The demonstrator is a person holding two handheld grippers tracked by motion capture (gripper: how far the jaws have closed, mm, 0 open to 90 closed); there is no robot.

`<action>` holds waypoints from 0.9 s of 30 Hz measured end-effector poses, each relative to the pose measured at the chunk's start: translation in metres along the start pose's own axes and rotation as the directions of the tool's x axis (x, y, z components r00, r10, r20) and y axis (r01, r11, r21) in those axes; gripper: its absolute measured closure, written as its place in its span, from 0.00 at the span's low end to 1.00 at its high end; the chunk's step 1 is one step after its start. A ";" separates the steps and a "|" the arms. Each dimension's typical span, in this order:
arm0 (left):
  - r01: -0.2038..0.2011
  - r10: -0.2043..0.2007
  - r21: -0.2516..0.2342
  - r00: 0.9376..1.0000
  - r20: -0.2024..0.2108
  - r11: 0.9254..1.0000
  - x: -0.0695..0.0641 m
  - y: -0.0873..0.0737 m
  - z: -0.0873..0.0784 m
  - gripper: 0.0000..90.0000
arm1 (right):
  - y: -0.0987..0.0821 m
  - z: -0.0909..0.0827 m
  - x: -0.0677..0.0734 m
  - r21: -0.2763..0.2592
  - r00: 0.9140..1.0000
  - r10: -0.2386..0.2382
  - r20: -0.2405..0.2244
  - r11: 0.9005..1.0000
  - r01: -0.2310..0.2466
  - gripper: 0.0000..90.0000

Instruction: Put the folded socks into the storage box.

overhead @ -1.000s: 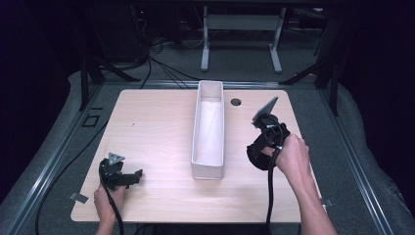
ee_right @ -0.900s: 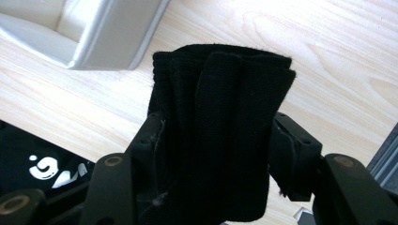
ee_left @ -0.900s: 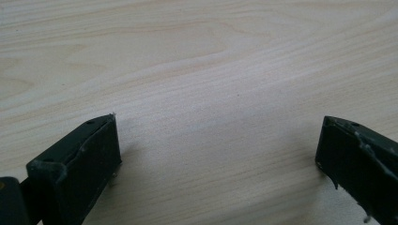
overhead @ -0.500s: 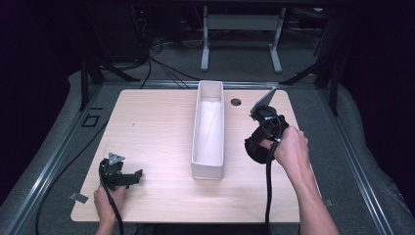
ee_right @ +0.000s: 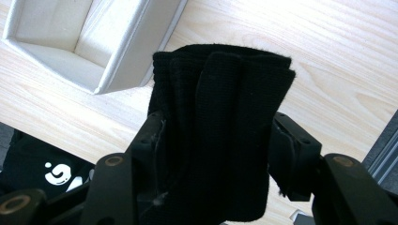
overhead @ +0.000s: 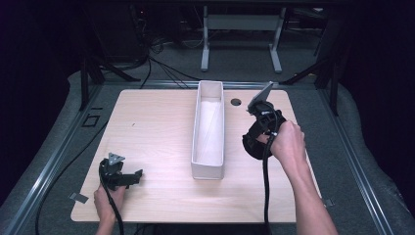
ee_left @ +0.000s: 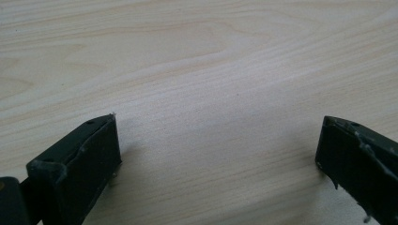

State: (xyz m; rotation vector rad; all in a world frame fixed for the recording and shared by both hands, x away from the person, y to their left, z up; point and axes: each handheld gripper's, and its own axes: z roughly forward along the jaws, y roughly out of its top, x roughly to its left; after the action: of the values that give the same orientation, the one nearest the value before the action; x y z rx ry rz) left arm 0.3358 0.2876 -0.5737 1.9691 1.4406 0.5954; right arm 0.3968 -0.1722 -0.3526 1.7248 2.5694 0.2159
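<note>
My right gripper [overhead: 256,136] is shut on a folded black knit cloth [overhead: 250,147], held in the air over the table's right side, just right of the long white box [overhead: 209,166]. In the right gripper view the cloth [ee_right: 220,117] bulges up between the two jaws of my right gripper [ee_right: 218,140], and the box's near end [ee_right: 119,56] lies beyond it at upper left. At the table's front left, my left gripper [overhead: 131,177] rests low with its jaws wide apart. The left gripper view has bare wood between the jaws of my left gripper [ee_left: 218,150].
The white box stands lengthwise in the middle of the wooden table [overhead: 156,122], and its inside looks bare. A small dark hole [overhead: 236,102] sits in the tabletop near the far right. Metal rails and grey floor surround the table.
My right gripper has lifted a little with the black cloth and shifted slightly towards the far side. The left gripper has stayed where it was.
</note>
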 end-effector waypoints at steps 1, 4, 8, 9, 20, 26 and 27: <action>0.001 -0.001 0.000 1.000 0.001 1.000 0.000 0.000 0.000 0.00 | 0.001 0.000 0.001 0.001 1.000 0.000 0.006 1.000 0.000 0.49; 0.001 -0.001 0.000 1.000 0.001 1.000 0.000 0.000 0.000 0.00 | 0.005 -0.004 0.003 0.001 1.000 0.000 0.003 1.000 0.000 0.49; 0.002 -0.002 0.001 1.000 0.001 1.000 0.000 0.000 0.000 0.00 | 0.009 -0.009 0.006 0.001 1.000 -0.008 -0.008 1.000 0.008 0.49; 0.002 -0.002 0.001 1.000 0.002 1.000 0.000 0.000 0.000 0.00 | 0.011 -0.010 0.009 -0.010 0.999 -0.006 0.040 1.000 0.006 0.49; 0.000 0.000 0.000 1.000 0.001 1.000 0.000 0.000 0.000 0.00 | 0.023 -0.020 0.023 -0.025 0.999 -0.024 0.048 0.999 0.026 0.49; 0.000 0.000 0.000 1.000 0.001 1.000 0.000 0.000 0.000 0.00 | 0.030 -0.023 0.035 -0.034 0.997 -0.043 0.061 0.998 0.045 0.49; 0.001 -0.001 0.000 1.000 0.001 1.000 0.000 0.000 0.000 0.00 | 0.031 -0.023 0.037 -0.036 0.997 -0.047 0.059 0.998 0.049 0.49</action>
State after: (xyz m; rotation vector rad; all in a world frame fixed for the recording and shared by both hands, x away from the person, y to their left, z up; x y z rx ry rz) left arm 0.3358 0.2876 -0.5737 1.9686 1.4404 0.5938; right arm 0.4088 -0.1289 -0.3235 1.6298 2.5460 0.2076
